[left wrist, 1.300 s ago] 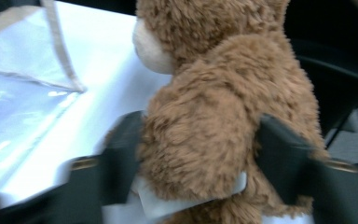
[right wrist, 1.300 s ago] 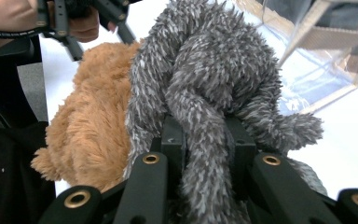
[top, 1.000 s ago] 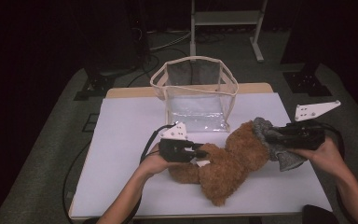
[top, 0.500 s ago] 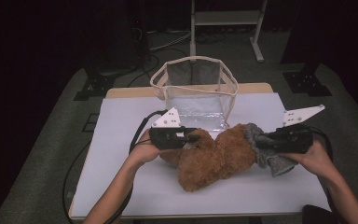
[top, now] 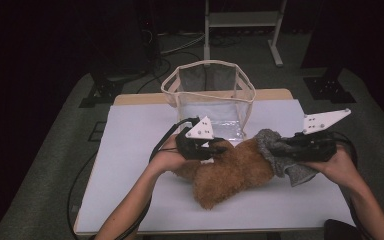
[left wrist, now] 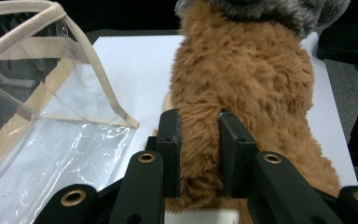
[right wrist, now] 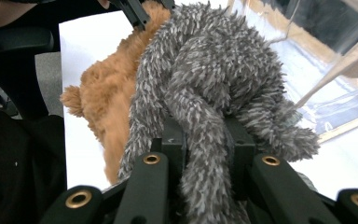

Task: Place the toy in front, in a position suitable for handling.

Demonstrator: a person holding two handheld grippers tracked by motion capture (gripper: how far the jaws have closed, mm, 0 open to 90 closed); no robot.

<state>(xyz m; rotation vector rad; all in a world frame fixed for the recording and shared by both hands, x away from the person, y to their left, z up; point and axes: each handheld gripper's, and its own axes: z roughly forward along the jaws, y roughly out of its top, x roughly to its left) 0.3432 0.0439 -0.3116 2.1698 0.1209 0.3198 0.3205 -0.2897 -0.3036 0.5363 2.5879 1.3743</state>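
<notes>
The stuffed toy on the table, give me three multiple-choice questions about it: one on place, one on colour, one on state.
1. Where is the clear bag?
A. beyond the stuffed toy
B. on the floor
C. under the toy

2. What colour is the toy's body?
A. green
B. brown
C. white

3. How does the left hand-held gripper stand?
A. open above the toy
B. lying on the table
C. shut on the toy

Answers: 1 A, the high view shows it farther back; 2 B, brown fur; 3 C, jaws pinch the fur.
</notes>
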